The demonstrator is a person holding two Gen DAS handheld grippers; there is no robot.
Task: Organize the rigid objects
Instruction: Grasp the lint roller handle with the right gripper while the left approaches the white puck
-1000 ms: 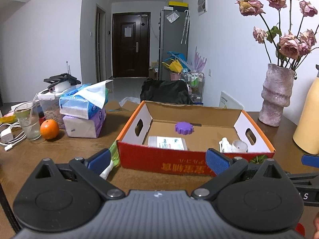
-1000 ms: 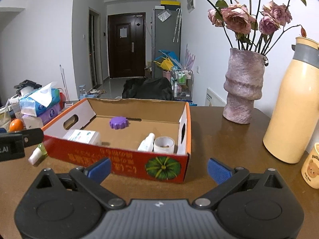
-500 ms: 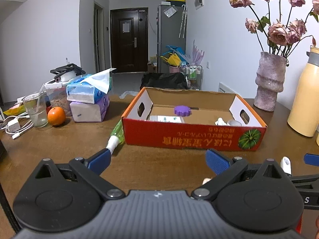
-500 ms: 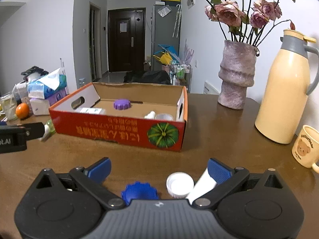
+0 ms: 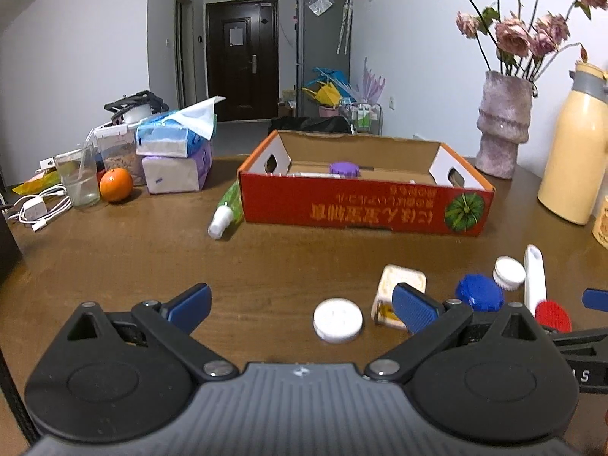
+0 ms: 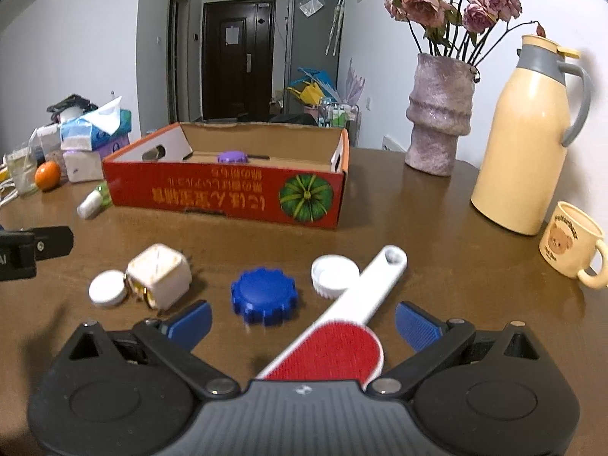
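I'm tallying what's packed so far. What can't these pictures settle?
- Cardboard box contents: in both views its front wall hides the floor; only a purple cap shows.
- Lint brush head: right view, cut off by the right gripper's body.
- Box lettering: upside down, blurred.

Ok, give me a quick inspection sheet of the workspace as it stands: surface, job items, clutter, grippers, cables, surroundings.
Surface: brown wooden table, glossy.
Job's things: red cardboard box holds a purple cap. In front of it, loose: blue cap, two white caps, small cream box, lint brush; a green tube lies at the box's left end.
Clutter: tissue packs, orange, glass, vase of dried roses, cream thermos, bear mug.
Grippers: left gripper and right gripper open, holding nothing.
Cables: white charger and cord at far left.
Surroundings: dark door, grey fridge.
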